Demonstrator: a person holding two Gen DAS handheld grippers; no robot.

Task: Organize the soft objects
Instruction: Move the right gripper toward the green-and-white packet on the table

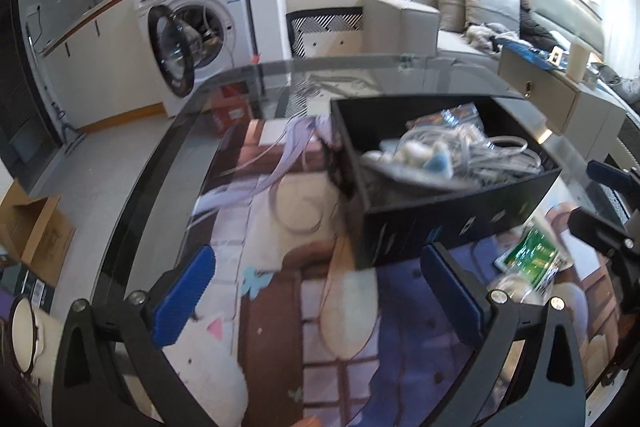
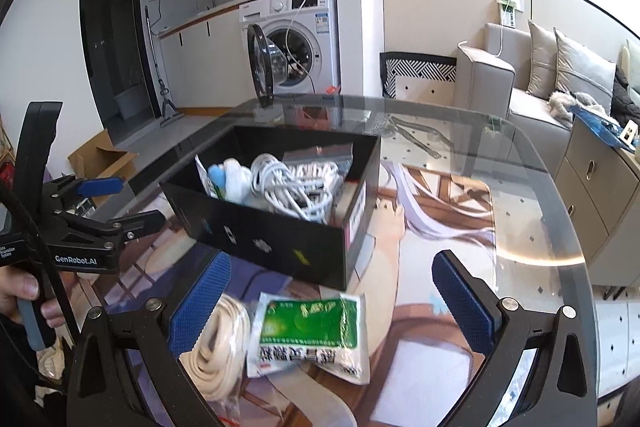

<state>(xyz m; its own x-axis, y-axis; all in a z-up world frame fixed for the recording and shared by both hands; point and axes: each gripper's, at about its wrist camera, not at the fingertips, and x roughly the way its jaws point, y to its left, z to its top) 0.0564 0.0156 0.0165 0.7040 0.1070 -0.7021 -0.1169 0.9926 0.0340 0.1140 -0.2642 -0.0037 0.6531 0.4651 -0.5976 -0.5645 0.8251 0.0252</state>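
Both grippers, left gripper [image 1: 318, 291] and right gripper [image 2: 330, 301], gape fully, empty. Next: right closes on green sachet [image 2: 308, 327] mid-body, lifts clear, drops into black box [image 2: 280, 247].

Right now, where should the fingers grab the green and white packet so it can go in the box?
Probably its near short edge. The green and white packet lies flat on the glass table, between the open right gripper fingers, beside the cream cable coil. Come down from above on the near side, away from the black box.
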